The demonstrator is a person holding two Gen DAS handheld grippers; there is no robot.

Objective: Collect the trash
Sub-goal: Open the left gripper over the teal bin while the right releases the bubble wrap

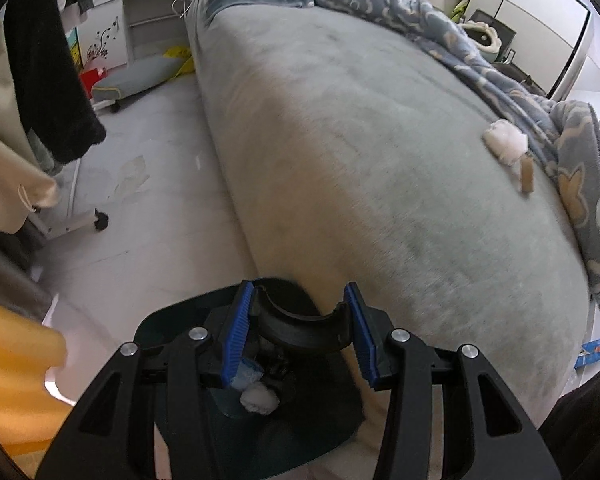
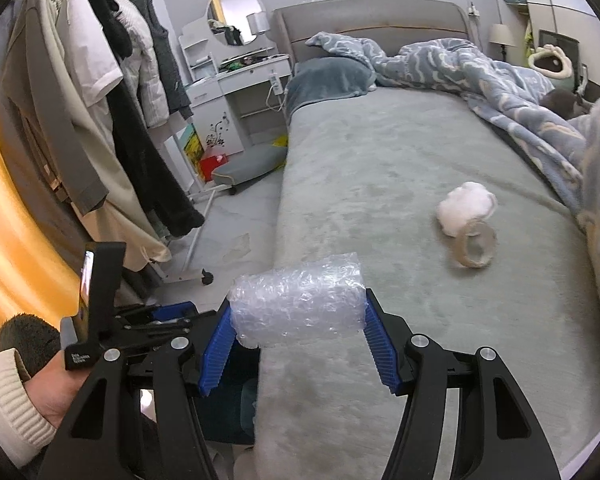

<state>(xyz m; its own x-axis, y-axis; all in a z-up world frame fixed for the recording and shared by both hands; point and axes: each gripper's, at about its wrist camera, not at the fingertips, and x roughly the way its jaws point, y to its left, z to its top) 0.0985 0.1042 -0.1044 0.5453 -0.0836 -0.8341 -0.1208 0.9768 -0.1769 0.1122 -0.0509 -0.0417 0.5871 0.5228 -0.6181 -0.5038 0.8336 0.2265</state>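
the left gripper [image 1: 300, 320] is clamped on the handle of a dark bin [image 1: 260, 412] already holding a white wad [image 1: 260, 398] and a blue scrap. the right gripper [image 2: 300, 320] grips a bubble wrap roll [image 2: 298, 304] above the bed edge [image 2: 380, 168], not yet binned. crumpled tissue [image 2: 466, 208], a tape roll [image 2: 476, 248] and a blue wrapper [image 1: 596, 350] on the floor remain.

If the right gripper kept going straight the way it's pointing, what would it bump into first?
The right gripper is shut on a wad of bubble wrap and points across the grey bed. Straight ahead is bare bedcover; the white tissue ball and tape roll lie off to the right. Depth is uncertain.
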